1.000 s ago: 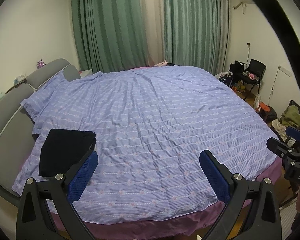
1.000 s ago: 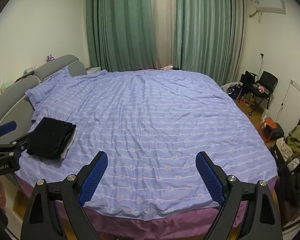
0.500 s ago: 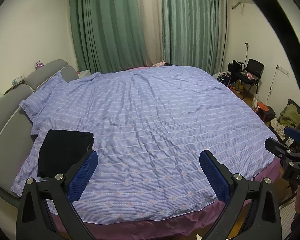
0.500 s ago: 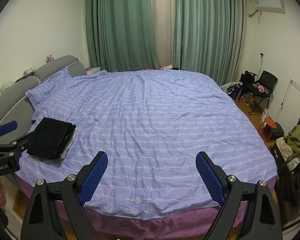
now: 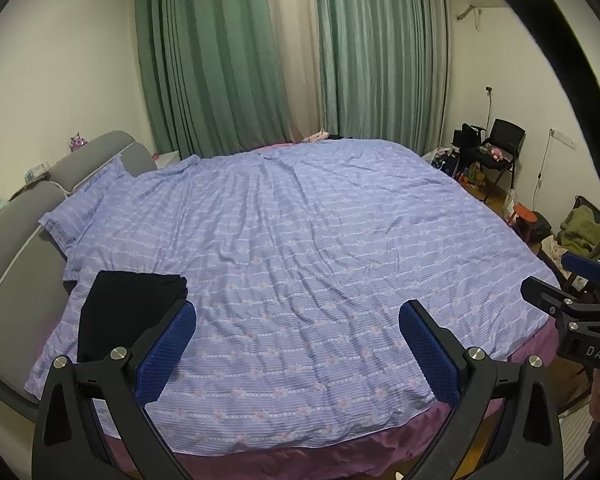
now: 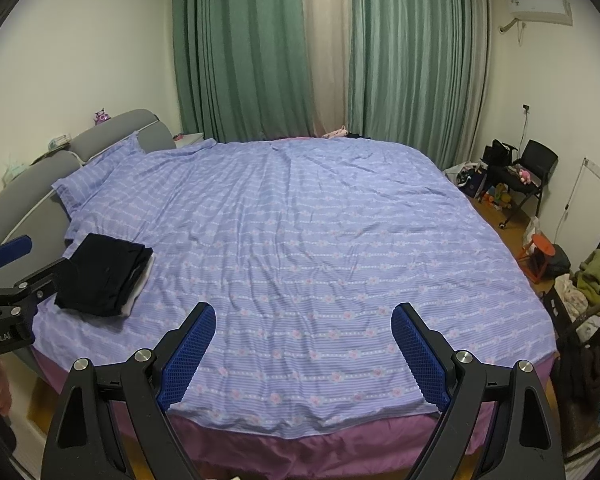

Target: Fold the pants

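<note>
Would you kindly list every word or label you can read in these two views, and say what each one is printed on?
"DAS", cut off at the frame edge: on the black body of the right tongs, seen in the left wrist view.
"nRobot.AI", its start cut off: on the black body of the left tongs, seen in the right wrist view.
Air conditioner: no readable marking.
Small items on the headboard: too small to read.
</note>
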{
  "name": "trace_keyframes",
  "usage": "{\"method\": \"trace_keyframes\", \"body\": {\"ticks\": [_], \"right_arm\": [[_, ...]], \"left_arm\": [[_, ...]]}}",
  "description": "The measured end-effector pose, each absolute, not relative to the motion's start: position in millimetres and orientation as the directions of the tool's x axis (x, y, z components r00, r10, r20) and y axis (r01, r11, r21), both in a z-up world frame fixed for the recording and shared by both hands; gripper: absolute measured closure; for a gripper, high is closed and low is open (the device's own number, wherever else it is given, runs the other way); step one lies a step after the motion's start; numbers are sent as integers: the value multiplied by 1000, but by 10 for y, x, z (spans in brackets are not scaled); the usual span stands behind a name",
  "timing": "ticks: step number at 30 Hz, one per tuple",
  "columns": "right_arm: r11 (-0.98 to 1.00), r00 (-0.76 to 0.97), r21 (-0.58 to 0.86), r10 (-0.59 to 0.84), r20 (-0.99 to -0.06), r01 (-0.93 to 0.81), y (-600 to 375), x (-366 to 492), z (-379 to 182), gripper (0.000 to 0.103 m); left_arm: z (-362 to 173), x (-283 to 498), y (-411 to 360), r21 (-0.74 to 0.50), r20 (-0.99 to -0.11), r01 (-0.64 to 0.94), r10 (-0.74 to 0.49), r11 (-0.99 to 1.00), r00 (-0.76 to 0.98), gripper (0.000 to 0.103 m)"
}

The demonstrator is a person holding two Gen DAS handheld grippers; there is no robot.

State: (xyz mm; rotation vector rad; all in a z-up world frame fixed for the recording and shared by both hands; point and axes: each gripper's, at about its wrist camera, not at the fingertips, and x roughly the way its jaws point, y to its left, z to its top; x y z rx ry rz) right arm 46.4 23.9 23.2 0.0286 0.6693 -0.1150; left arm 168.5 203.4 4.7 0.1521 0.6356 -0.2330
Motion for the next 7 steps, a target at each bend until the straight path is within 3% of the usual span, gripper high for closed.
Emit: {"method": "trace_keyframes", "body": {"ticks": [7], "right_arm": [[994, 777, 5, -82, -624, 109, 177, 497, 221, 13]], "left_arm": [[62, 1705, 2005, 57, -604, 263, -176, 963, 777, 0]]}}
